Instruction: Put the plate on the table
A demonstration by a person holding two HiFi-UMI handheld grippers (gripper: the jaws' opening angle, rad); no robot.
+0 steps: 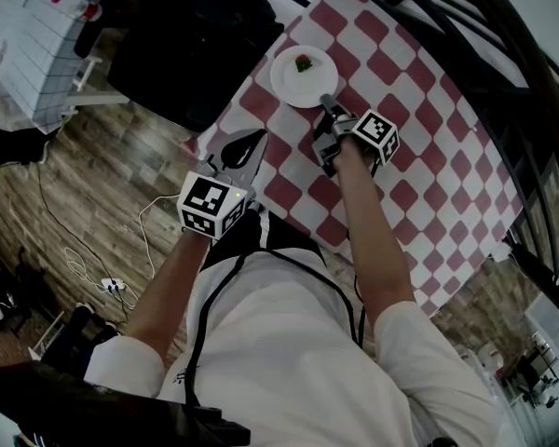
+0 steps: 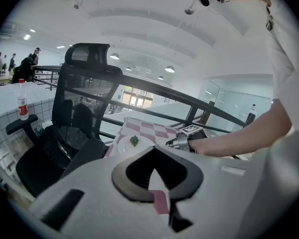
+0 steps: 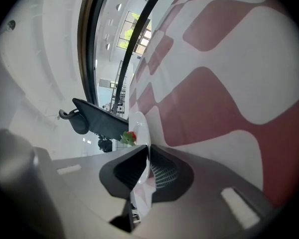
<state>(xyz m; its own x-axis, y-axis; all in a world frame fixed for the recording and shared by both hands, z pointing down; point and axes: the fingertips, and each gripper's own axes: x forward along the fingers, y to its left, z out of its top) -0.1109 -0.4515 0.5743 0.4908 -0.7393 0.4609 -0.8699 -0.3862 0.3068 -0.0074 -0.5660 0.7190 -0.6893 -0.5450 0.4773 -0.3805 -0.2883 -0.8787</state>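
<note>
A white plate (image 1: pixel 296 84) with a small green and red bit of food (image 1: pixel 304 63) lies on the red-and-white checked table (image 1: pixel 419 147) near its far left corner. My right gripper (image 1: pixel 327 103) reaches to the plate's near rim. In the right gripper view the thin plate (image 3: pixel 139 126) rim sits between the two pads of that gripper (image 3: pixel 148 148), which pinch it. My left gripper (image 1: pixel 238 147) hangs at the table's left edge, apart from the plate. In its own view the left gripper (image 2: pixel 152 151) has its tips together with nothing held, and the plate (image 2: pixel 125 146) lies ahead.
A black mesh office chair (image 2: pixel 84 108) stands just beyond the table's left corner. A dark railing (image 1: pixel 503 26) runs along the table's far side. A bottle (image 2: pixel 22 103) stands on a tiled counter at left. Cables (image 1: pixel 93 268) lie on the wooden floor.
</note>
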